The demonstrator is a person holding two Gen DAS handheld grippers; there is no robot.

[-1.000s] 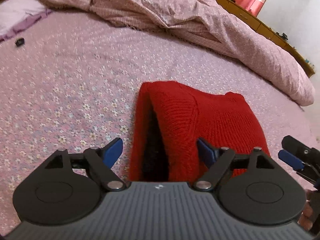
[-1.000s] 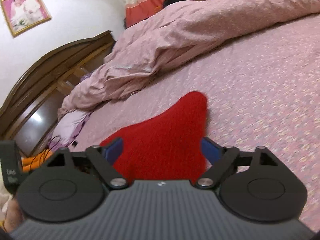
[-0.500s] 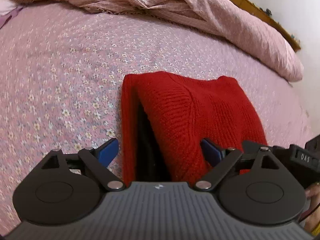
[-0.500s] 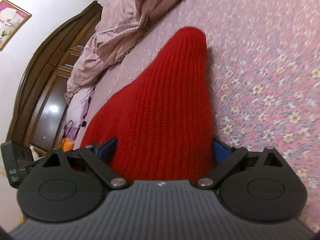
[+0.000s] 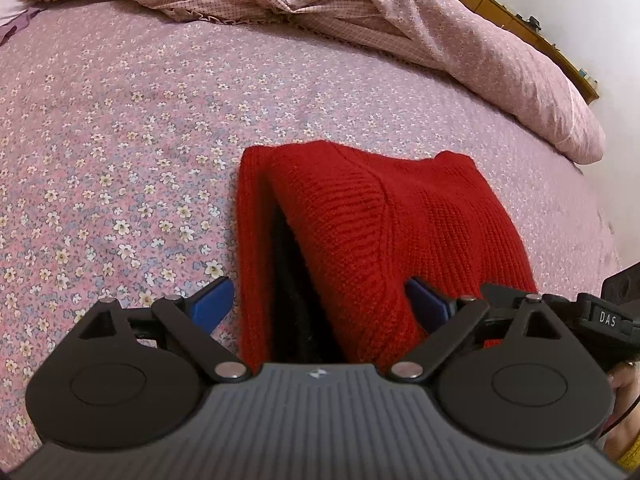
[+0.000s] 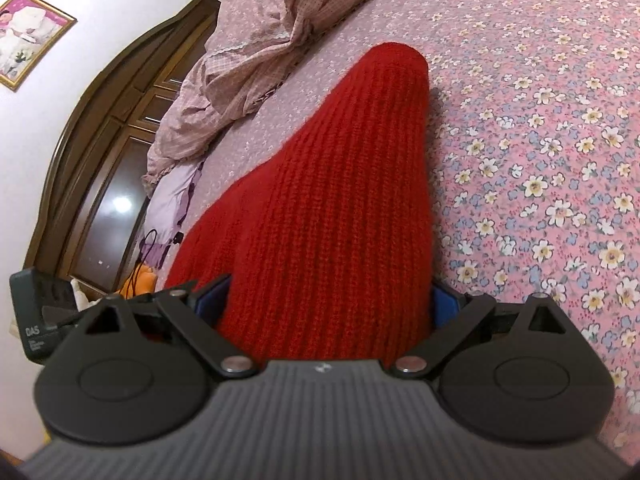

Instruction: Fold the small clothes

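While tongs [image 5: 320,300] gape, sweater [image 5: 400,232] lies between.

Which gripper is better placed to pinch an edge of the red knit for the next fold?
Probably left. The left gripper, jaws opening, straddles the open layered edge of the red knit, one finger over the bedsheet. The right gripper has the thick fold filling its open jaws.
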